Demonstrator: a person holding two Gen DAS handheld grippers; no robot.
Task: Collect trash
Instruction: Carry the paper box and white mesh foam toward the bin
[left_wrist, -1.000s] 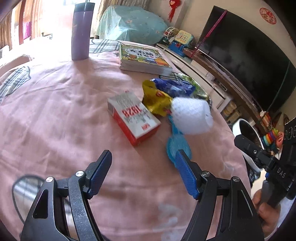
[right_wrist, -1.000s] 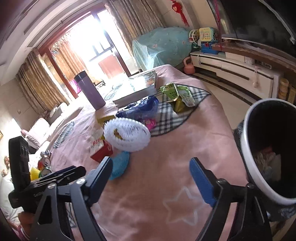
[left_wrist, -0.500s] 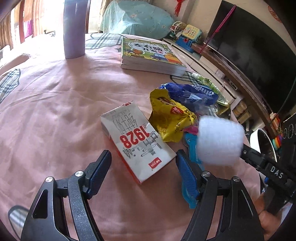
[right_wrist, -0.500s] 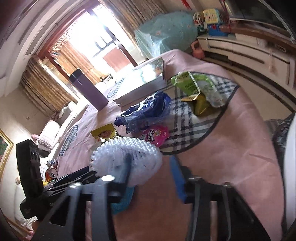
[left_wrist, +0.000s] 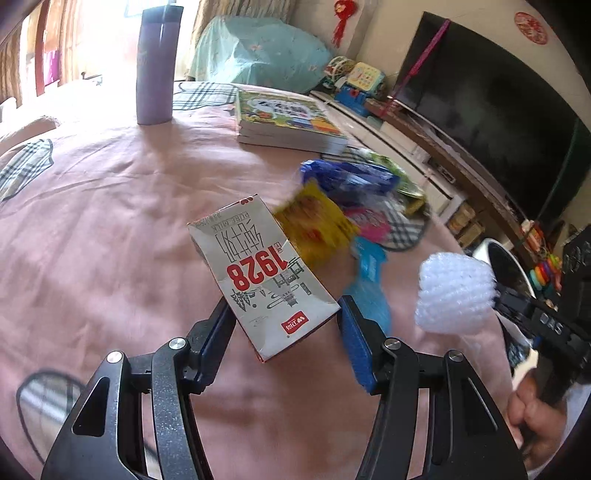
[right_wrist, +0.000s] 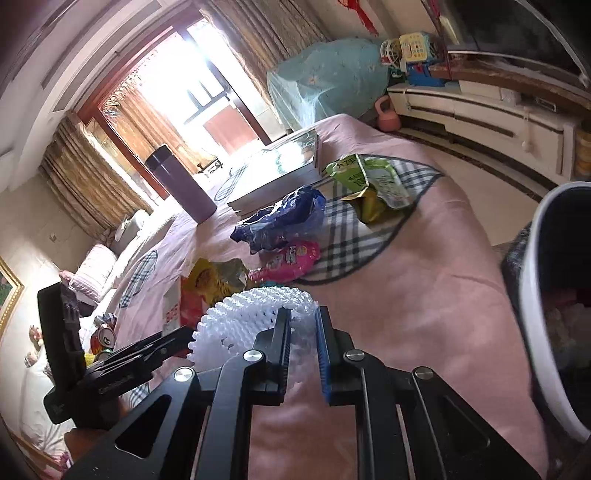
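A grey and red milk carton marked 1928 lies on the pink tablecloth. My left gripper is open, its blue fingers on either side of the carton's near end. My right gripper is shut on a white foam net sleeve, which also shows in the left wrist view, held above the table. A yellow wrapper, blue bag, pink wrapper, green packet and blue plastic piece lie beyond. A white-rimmed trash bin stands at the right.
A purple tumbler and a stack of books stand at the far side of the table. A TV on a low cabinet is to the right. Cans sit beyond the table's left edge.
My right gripper closed on the foam sleeve and lifted it towards the bin side. My left gripper moved forward until its fingers flank the milk carton.
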